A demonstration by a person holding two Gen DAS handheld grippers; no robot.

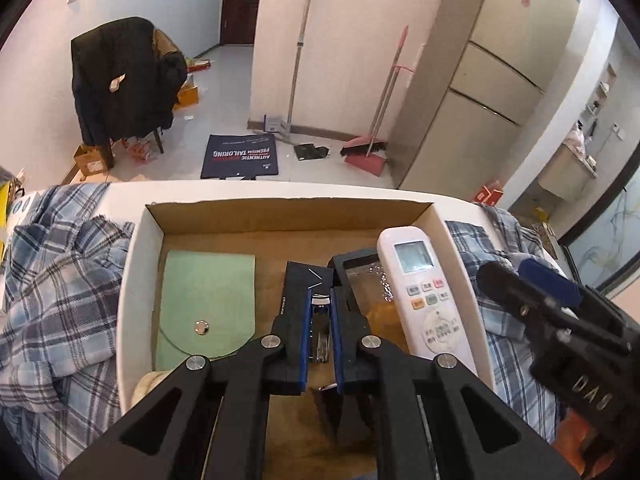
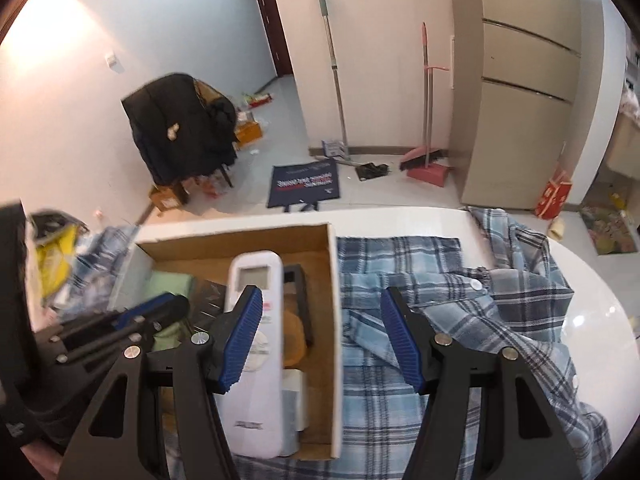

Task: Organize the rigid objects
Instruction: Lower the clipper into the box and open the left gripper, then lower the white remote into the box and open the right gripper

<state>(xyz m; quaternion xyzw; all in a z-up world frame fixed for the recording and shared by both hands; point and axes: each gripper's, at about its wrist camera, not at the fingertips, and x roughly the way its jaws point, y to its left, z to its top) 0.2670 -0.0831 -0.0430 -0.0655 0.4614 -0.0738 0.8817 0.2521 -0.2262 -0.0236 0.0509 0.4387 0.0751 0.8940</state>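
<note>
- Broadly, white desk (image 2: 420, 220) with rounded edge; tiled floor beyond it.
- Blue plaid shirt (image 2: 452, 312) spread over the desk on both sides of the box, rumpled, collar and buttons showing on the right side.
- Cardboard box (image 1: 288, 210), open top, white outside, brown inside, sits on the desk with the shirt against its side walls.
- White remote control (image 1: 424, 292) inside the box, along its right wall, screen end pointing away from the cameras; its near end rises over the box's near edge in the right wrist view.
- Green pouch (image 1: 206, 304) with a metal snap, flat on the box floor at the left.
- Black frame (image 1: 356, 272) with a clear, glossy centre lies between the pouch and the remote; a dark flat card (image 1: 308, 280) touches its left side.
- Left claw (image 1: 321, 312) over the middle of the box, clenched on a small metal thing (image 1: 321, 344); what it is I cannot tell.
- Right claw (image 2: 320, 340) released, blue pads wide apart, straddling the box's right wall; left pad in front of the remote, right pad over the shirt.
</note>
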